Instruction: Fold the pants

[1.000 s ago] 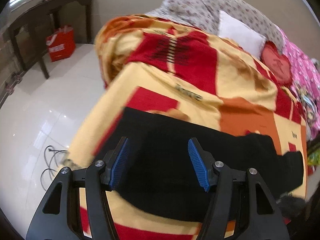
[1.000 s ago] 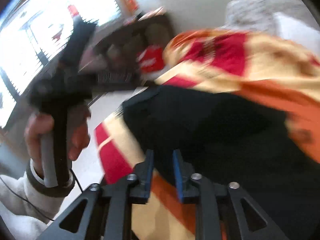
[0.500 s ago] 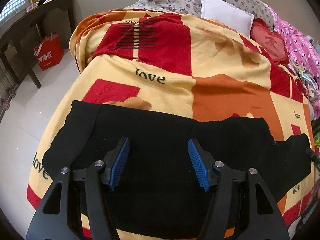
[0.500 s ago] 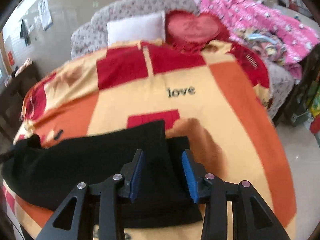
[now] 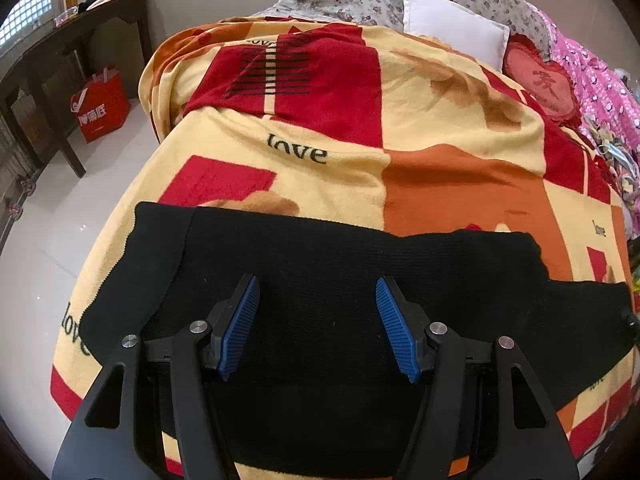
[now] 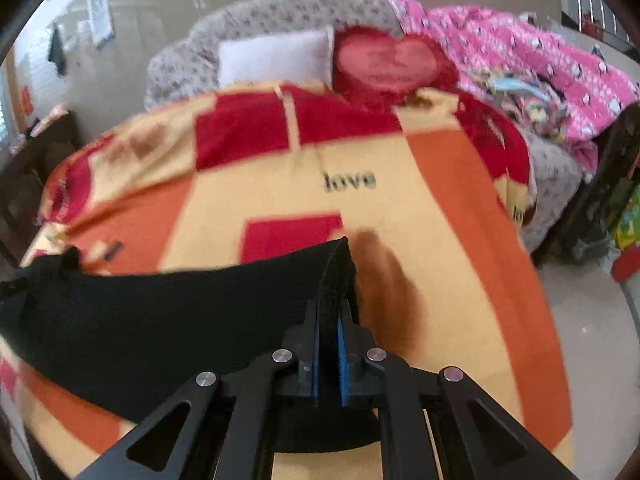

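Note:
Black pants [image 5: 320, 264] lie flat across the near part of a bed covered by a yellow, red and orange "love" blanket [image 5: 400, 128]. In the left wrist view my left gripper [image 5: 318, 328] is open and empty, hovering over the middle of the pants. In the right wrist view the pants [image 6: 180, 304] stretch to the left, and my right gripper [image 6: 328, 344] is shut on their right end, which stands up pinched between the blue pads.
A white pillow [image 5: 452, 36], a red heart cushion [image 5: 540, 84] and pink bedding [image 6: 540, 60] lie at the head and right side of the bed. A dark wooden table [image 5: 60, 60] and a red bag [image 5: 100, 104] stand on the tiled floor at left.
My right gripper has closed from open onto the right end of the pants. The left gripper has stayed open over the pants with a slight shift of view.

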A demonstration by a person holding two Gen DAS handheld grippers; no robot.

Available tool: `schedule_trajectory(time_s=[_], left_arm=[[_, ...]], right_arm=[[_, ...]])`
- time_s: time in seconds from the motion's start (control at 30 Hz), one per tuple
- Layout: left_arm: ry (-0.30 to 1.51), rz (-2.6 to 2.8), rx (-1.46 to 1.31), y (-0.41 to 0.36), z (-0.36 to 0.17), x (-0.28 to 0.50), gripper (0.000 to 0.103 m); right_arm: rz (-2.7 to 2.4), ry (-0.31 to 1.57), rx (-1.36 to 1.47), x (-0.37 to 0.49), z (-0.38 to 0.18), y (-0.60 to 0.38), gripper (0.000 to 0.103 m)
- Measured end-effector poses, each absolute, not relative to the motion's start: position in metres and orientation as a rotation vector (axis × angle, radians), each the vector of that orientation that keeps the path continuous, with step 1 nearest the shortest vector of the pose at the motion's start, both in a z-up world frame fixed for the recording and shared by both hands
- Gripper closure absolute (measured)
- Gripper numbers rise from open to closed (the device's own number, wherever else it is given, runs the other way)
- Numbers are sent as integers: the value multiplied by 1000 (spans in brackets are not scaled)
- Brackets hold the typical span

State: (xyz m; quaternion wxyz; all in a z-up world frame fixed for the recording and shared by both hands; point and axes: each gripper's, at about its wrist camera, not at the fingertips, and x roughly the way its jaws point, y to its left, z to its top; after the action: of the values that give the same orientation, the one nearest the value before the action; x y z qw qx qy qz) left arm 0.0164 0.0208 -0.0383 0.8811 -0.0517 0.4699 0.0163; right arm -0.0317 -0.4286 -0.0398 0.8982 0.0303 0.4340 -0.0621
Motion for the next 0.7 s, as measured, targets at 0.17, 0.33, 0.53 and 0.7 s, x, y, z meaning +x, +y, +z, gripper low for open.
schedule_trajectory(time_s=[0.17, 0.33, 0.53, 0.7], left_arm=[[952, 53, -68, 14, -32, 13, 42], [916, 20, -62, -1, -17, 9, 42], [896, -48, -38, -33, -8, 9, 42], [935, -96, -5, -59, -22, 15, 42]], right_arm=[[-177, 877, 51, -33, -26, -430, 88], [-71, 803, 91, -47, 0, -409, 86], [104, 839, 130, -48, -7, -374, 84], [89, 886, 90, -43, -27, -366, 84]])
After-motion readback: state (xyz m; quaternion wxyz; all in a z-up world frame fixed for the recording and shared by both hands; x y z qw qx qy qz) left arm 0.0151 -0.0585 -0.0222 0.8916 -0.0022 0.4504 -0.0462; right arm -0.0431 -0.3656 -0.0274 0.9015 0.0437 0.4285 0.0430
